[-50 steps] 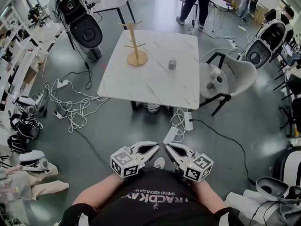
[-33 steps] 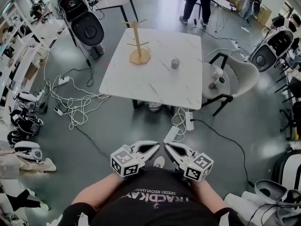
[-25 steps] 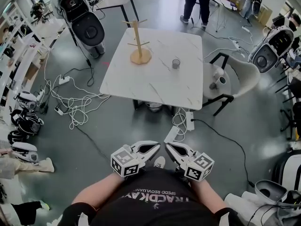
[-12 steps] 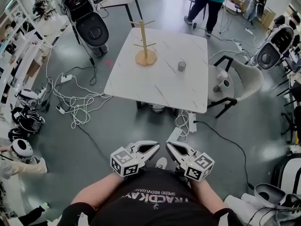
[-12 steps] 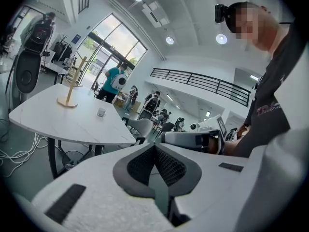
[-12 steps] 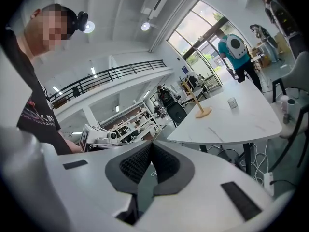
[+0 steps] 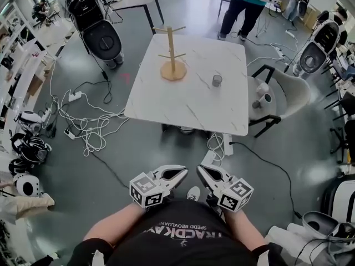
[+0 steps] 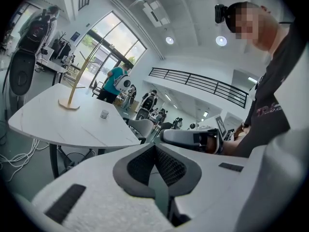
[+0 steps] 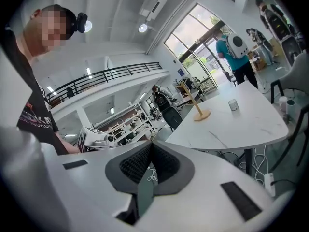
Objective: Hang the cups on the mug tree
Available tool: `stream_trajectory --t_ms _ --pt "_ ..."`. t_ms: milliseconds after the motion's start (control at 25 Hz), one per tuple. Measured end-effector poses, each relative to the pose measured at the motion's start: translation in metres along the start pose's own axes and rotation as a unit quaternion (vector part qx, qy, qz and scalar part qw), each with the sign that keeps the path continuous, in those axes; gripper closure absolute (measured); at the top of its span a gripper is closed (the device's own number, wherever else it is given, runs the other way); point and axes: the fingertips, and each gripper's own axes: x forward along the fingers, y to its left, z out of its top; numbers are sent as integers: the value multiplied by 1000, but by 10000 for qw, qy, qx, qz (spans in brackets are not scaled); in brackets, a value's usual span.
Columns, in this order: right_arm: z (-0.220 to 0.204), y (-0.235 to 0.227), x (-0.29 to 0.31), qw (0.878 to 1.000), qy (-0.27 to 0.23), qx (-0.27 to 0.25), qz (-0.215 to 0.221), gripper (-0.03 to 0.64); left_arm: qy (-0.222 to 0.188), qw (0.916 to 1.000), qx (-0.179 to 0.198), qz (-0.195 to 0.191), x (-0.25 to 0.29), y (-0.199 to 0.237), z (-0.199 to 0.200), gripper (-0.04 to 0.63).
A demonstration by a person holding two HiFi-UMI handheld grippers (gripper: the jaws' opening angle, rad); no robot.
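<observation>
On the white marble worktop [image 7: 188, 107] at 12 o'clock, the small grey cup [image 7: 217, 80] is not yet hung on the bare wooden mug tree [image 7: 172, 60]; the left tongs [image 7: 184, 172] and right tongs [image 7: 199, 170] are clenched empty.

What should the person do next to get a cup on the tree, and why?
Probably walk up to the table first. The left hand-held gripper and right hand-held gripper are both shut, empty and close to the body, far from it. The cup stands there beside the bare mug tree, likely out of reach.

Wooden mug tree [image 7: 172, 68], glossy marbled table [image 7: 191, 104]
</observation>
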Motion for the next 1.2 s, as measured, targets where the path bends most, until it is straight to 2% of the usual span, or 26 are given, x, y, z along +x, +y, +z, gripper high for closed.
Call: stream_trajectory --t_ms 840,1200 --pt "24 1 104 9983 -214 34 -543 607 75 9990 49 -445 -48 87 46 598" --pt "24 11 155 9985 -236 60 -482 607 147 9989 134 -419 -81 123 53 598"
